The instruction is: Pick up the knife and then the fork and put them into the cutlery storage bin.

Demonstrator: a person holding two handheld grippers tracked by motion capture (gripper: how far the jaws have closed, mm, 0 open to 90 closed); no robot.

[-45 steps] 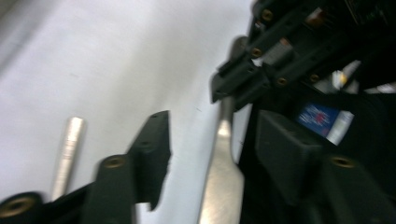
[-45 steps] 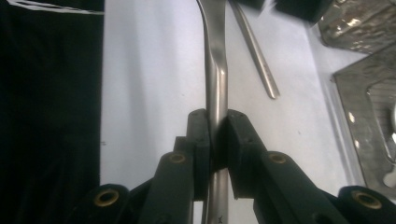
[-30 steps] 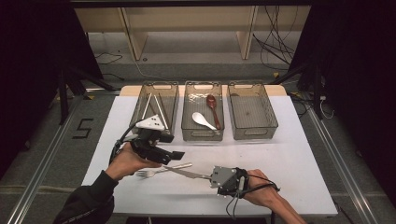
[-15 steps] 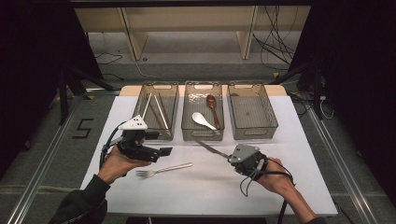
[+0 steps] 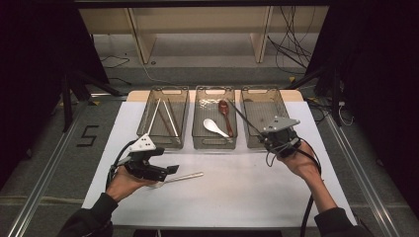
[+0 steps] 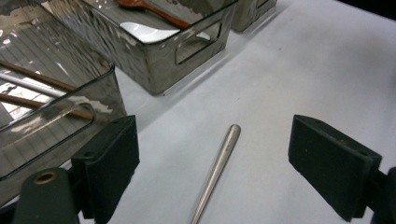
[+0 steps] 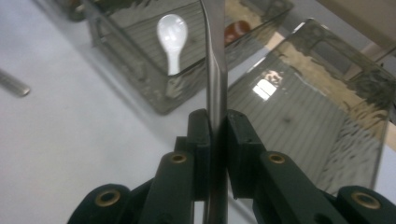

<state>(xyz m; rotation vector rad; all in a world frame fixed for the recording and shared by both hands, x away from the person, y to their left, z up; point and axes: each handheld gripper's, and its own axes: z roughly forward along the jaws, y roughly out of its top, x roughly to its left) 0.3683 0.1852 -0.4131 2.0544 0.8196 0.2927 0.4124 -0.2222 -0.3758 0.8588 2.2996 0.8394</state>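
Left gripper (fingers spread) straddles the fork handle, long axis toward twelve o'clock; right gripper clamps a knife

A slim metal knife slants over the right bin; a fork lies flat on the table
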